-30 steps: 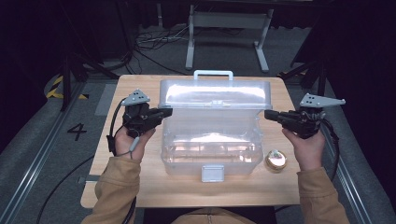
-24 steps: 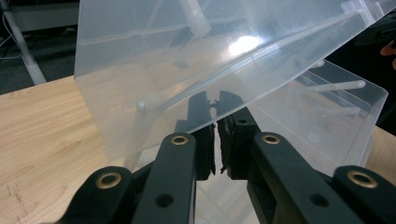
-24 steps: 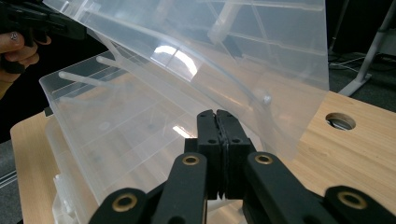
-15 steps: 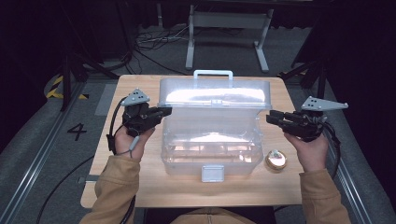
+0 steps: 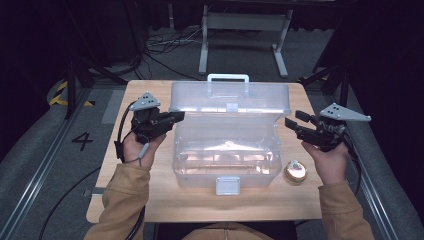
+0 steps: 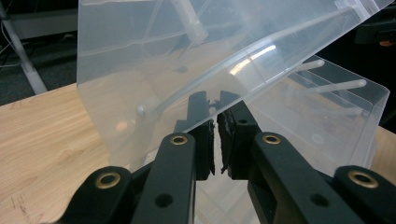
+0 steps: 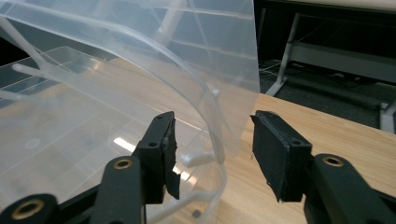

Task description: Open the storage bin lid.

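A clear plastic box (image 5: 225, 160) stands mid-table with its hinged lid (image 5: 230, 100) raised upright at the back. My left gripper (image 5: 175, 119) is at the lid's left edge. In the left gripper view it (image 6: 215, 135) is shut on that thin plastic rim (image 6: 243, 60). My right gripper (image 5: 291, 125) is at the lid's right side. Its jaws have just been opening. In the right gripper view it (image 7: 212, 135) stands open, and the lid's rim (image 7: 215, 126) lies between the pads without touching them.
A small round gold-coloured object (image 5: 295, 171) lies on the wooden table (image 5: 150, 200) right of the box. The box has a white latch (image 5: 227, 185) in front and a handle (image 5: 228, 78) on the lid. Beyond the table stand a metal frame (image 5: 240, 22) and floor cables.
The right gripper's jaws have gone from shut on the lid's right edge to open, letting it go. The left gripper and the lid have stayed where they were.
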A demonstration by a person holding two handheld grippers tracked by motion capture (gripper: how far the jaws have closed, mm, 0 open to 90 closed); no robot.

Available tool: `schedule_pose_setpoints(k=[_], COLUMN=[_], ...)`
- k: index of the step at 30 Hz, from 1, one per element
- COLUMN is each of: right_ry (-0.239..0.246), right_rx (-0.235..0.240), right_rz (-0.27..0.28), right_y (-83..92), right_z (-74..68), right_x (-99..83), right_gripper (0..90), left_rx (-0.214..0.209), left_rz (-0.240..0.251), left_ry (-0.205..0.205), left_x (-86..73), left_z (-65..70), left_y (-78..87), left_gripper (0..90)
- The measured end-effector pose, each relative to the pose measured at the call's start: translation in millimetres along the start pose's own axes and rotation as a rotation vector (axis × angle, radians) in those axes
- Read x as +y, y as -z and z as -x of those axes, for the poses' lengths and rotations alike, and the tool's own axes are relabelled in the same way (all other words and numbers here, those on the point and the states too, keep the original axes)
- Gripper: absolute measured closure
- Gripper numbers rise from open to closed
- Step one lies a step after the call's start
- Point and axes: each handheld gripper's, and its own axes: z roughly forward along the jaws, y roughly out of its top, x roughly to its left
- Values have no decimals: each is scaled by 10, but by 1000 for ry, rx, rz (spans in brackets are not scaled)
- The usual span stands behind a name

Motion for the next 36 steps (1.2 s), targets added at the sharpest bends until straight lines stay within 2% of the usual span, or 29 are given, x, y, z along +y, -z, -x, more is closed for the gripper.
schedule_pose_setpoints(k=[3, 10, 15, 20, 25, 28, 32, 36], right_ry=[-9, 9, 58, 16, 20, 43, 29, 30], right_rx=[-10, -70, -171, -174, -195, -212, -214, -243], right_rz=[12, 26, 38, 52, 72, 90, 98, 101], right_y=[-53, -196, -293, -351, -380, -400, -411, -416], right_z=[-15, -75, -157, -132, -150, -178, -194, -211], right_x=[37, 139, 187, 194, 187, 179, 181, 189], right_gripper=[466, 454, 477, 511, 557, 640, 683, 712], left_rx=[-4, -8, -13, -20, -26, -26, -31, -34], left_rz=[3, 2, 5, 7, 3, -5, -14, -18], left_ry=[0, -5, -3, -5, -9, -16, -19, -21], left_x=[3, 16, 19, 22, 18, 12, 3, -15], left_z=[-5, -21, -29, -26, -13, 3, 13, 23], left_y=[-5, -6, -10, -16, -15, -12, 12, 46], left_gripper=[832, 831, 828, 819, 801, 778, 755, 747])
